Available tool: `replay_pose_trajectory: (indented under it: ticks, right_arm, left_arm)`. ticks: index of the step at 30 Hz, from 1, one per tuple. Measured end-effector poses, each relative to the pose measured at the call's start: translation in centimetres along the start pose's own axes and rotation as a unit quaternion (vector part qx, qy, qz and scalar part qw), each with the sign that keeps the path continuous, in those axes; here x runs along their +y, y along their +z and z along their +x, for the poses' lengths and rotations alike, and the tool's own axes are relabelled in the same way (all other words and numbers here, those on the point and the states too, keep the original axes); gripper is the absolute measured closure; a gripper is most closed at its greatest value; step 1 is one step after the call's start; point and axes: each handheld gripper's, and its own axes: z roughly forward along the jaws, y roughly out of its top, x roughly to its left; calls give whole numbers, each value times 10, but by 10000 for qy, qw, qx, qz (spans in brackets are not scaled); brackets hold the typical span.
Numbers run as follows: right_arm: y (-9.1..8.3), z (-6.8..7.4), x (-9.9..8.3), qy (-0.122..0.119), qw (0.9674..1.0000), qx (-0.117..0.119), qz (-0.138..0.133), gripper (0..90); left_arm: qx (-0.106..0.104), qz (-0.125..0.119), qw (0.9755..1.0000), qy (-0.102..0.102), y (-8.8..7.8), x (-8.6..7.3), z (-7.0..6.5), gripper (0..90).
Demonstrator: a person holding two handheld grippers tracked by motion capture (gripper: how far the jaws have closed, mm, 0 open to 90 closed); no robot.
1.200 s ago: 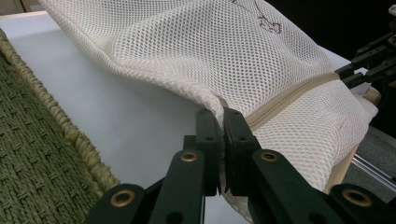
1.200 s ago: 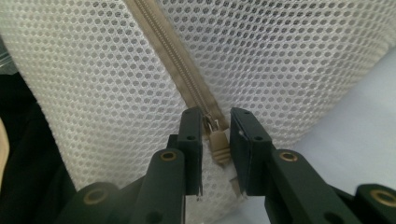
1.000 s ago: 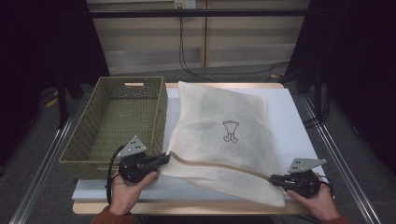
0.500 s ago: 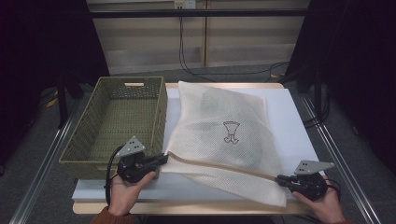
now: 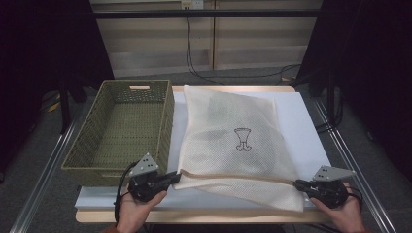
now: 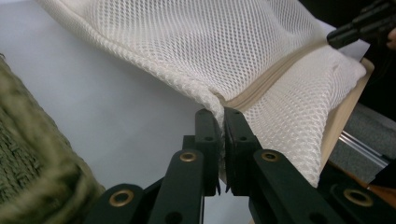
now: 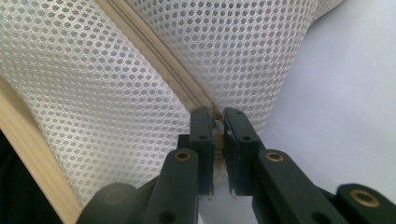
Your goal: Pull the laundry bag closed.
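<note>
High view: the table, covered in white, runs from near to far, with a wooden edge at the near side. On its left part stands a green woven basket, its near wall just beside the left gripper. Right of the basket, touching or nearly touching its right wall, lies a cream mesh bag, flat on the table and reaching from the far edge almost to the near one. A small dark emblem is printed near its middle, and something darker shows dimly through the mesh. A tan zipper crosses the bag's near part from left to right.

The left gripper, in the person's left hand at the near left, is clenched on the bag's near left corner, at the zipper's left end. In the left gripper view the jaws stand pressed together with the mesh pinched between them, and the cloth rises a little from the table there; the basket blurs at the left.

The right gripper, in the right hand at the near right, grasps the zipper's right end. In the right gripper view the jaws stand nearly together around the zipper, with a small piece at its end caught between them; I cannot tell whether that is the pull.
</note>
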Motion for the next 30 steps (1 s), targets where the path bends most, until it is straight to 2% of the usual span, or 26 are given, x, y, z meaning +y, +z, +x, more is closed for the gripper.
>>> replay_pose_trajectory:
  ticks: [2, 3, 6, 11, 12, 14, 15, 17, 18, 20, 22, 23, 24, 25, 26, 27, 28, 29, 30]
  right_arm:
    - [0, 0, 0, 9, 10000, 22, -35, 827]
    - [-2, 0, 0, 113, 9998, 119, -101, 824]
    - [-2, -2, -2, 265, 9989, 267, -278, 794]
    - [-6, -6, -4, 460, 9977, 194, -458, 711]
    - [-9, -7, -4, 601, 9964, 197, -569, 663]
    - [-11, -7, -4, 625, 9961, 169, -606, 651]
    - [-11, -7, -3, 630, 9957, 179, -660, 633]
    - [-13, -4, -1, 726, 9943, 114, -772, 575]
    - [-14, -3, 0, 712, 9940, 109, -819, 558]
    - [-16, -1, 1, 779, 9926, 115, -920, 527]
    - [-17, 0, 2, 797, 9919, 126, -983, 506]
    - [-20, 3, 4, 885, 9898, 135, -1113, 473]
    - [-22, 5, 4, 919, 9890, 88, -1153, 457]
    - [-22, 5, 4, 919, 9890, 88, -1153, 457]
    - [-24, 6, 4, 945, 9882, 63, -1206, 435]
    - [-28, 10, 4, 995, 9867, -85, -1281, 414]
    - [-28, 10, 4, 995, 9867, -85, -1281, 414]
    - [-32, 14, 2, 999, 9865, -231, -1280, 403]
    - [-32, 14, 2, 999, 9865, -231, -1280, 403]
  left_arm:
    - [-42, -28, 10000, -30, 0, -4, 0, 851]
    - [-10, -29, 10000, 7, 1, -10, 0, 849]
    - [18, 14, 10000, 8, 2, -14, 2, 847]
    - [30, 233, 9996, 164, 11, -23, -5, 845]
    - [50, 312, 9993, 215, 14, -24, -5, 828]
    - [117, 301, 9991, 286, 17, -27, -6, 744]
    - [181, 293, 9988, 339, 17, -28, -5, 744]
    - [129, 199, 9991, 361, 16, -33, -5, 693]
    - [129, 199, 9991, 361, 16, -33, -5, 656]
    - [191, 32, 9991, 370, 11, -37, -8, 550]
    - [177, -19, 9992, 345, 8, -38, -9, 504]
    - [242, -121, 9991, 338, 0, -42, -12, 474]
    - [242, -121, 9991, 338, 0, -42, -12, 423]
    - [268, -166, 9990, 310, -4, -44, -12, 423]
    - [257, -222, 9991, 245, -9, -47, -11, 375]
    - [272, -240, 9992, 190, -16, -51, -10, 289]
    - [272, -240, 9992, 190, -16, -51, -10, 267]
    - [300, -246, 9991, 165, -22, -55, -10, 251]
    - [300, -246, 9991, 165, -22, -55, -10, 242]
